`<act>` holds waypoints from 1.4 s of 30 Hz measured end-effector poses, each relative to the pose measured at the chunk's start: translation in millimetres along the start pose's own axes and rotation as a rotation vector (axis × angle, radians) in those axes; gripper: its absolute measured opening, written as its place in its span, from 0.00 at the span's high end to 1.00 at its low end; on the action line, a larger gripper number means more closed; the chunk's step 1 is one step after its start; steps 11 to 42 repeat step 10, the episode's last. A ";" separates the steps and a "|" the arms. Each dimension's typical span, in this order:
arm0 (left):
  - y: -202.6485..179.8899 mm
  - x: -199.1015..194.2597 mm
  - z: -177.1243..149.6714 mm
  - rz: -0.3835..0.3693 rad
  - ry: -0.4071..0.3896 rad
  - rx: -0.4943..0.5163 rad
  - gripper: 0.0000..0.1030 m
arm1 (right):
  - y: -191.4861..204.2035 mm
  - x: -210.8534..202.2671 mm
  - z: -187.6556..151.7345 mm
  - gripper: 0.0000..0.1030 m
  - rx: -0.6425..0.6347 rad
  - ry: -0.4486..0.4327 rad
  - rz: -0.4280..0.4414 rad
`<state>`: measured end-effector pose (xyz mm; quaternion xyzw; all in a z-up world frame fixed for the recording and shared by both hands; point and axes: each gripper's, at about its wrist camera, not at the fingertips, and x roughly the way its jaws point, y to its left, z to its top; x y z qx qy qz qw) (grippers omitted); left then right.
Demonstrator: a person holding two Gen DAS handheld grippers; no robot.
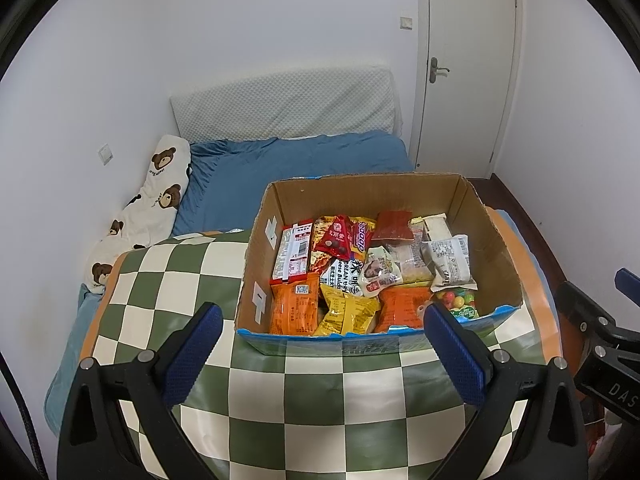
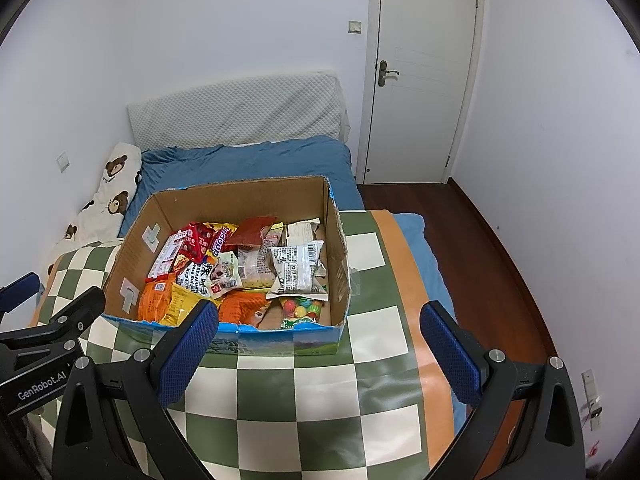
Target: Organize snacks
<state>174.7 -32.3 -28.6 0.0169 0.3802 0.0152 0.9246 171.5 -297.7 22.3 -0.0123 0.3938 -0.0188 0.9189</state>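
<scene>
We hold both claws released, left claw (image 1: pixel 322 344) and right claw (image 2: pixel 318 344), hovering short of the cardboard box (image 1: pixel 496 236) on the checkered cloth (image 1: pixel 320 392). All visible snack packets (image 1: pixel 344 272) lie loosely jumbled inside the box, none on the cloth; fits sorted-in or awaiting sorting.

Snack packets (image 1: pixel 344 276) overlap inside the cardboard box (image 1: pixel 372 194), burying lower ones; small label print unreadable; the checkered cloth (image 2: pixel 304 412) runs off the frame's bottom edge.
</scene>
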 end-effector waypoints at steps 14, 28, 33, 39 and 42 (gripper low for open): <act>-0.9 -1.4 1.7 -0.001 -0.006 0.002 0.00 | -0.5 0.0 -0.8 0.00 0.003 0.001 0.000; -0.9 -1.4 1.7 -0.001 -0.006 0.002 0.00 | -0.5 0.0 -0.8 0.00 0.003 0.001 0.000; -0.9 -1.4 1.7 -0.001 -0.006 0.002 0.00 | -0.5 0.0 -0.8 0.00 0.003 0.001 0.000; -0.9 -1.4 1.7 -0.001 -0.006 0.002 0.00 | -0.5 0.0 -0.8 0.00 0.003 0.001 0.000; -0.9 -1.4 1.7 -0.001 -0.006 0.002 0.00 | -0.5 0.0 -0.8 0.00 0.003 0.001 0.000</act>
